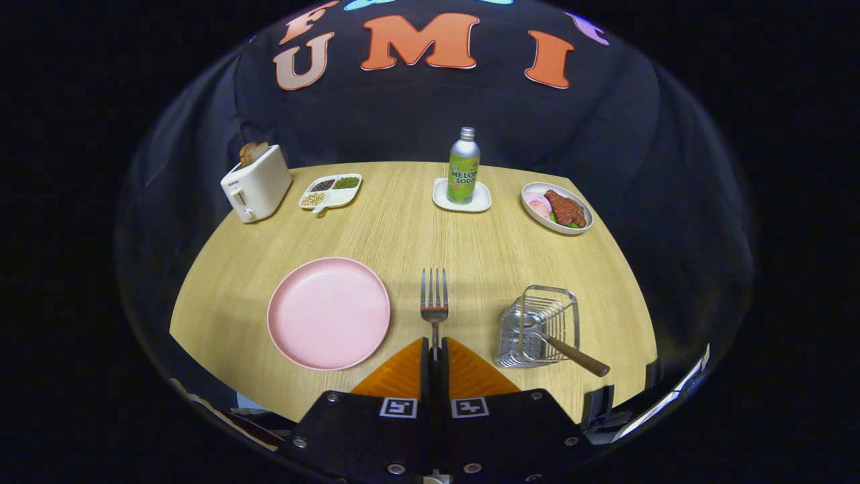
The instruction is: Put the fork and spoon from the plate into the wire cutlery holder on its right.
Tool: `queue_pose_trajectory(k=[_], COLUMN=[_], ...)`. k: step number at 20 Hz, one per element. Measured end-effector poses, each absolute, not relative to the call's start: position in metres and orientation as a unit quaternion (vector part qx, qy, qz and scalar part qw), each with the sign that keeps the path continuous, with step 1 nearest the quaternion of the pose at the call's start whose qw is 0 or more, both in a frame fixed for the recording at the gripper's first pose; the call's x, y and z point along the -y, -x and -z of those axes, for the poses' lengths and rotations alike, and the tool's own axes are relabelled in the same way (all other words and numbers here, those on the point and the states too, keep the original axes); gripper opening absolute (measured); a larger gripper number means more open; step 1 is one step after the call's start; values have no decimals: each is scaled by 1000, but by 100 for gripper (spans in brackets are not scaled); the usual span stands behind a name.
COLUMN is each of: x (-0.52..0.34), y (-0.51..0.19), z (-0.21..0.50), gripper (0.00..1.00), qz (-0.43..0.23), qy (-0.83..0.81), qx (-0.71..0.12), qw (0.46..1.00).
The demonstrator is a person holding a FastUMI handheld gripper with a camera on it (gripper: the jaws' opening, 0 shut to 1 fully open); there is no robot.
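My gripper point(435, 351) is shut on the fork point(435, 301), both orange fingers point(402, 368) pressing its handle. The tines stick out ahead of the fingertips, above the table between the plate and the holder. The pink plate point(328, 312) lies left of the fingers with nothing on it. The wire cutlery holder point(539, 325) stands to the right of the fingers. A spoon with a brown wooden handle point(576, 358) rests in the holder, its handle leaning out over the near rim.
Along the far side of the wooden table point(410, 228) stand a white toaster point(256, 183) with bread, a divided snack tray point(330, 189), a soda bottle point(463, 166) on a white coaster, and a plate of food point(557, 207).
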State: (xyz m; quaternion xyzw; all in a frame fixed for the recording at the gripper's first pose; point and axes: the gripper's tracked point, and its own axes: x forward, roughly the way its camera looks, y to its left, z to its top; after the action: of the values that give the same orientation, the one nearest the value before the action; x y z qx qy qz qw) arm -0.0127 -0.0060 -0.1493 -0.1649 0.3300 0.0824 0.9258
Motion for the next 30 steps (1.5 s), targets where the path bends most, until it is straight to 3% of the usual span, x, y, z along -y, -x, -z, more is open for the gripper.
queue_pose_trajectory(k=[14,30], x=[97,111], y=[18,-20], z=[124,144], gripper=[4,4], qz=[-20,-27], qy=[178,220], qx=[-399,-540], qw=[899,812])
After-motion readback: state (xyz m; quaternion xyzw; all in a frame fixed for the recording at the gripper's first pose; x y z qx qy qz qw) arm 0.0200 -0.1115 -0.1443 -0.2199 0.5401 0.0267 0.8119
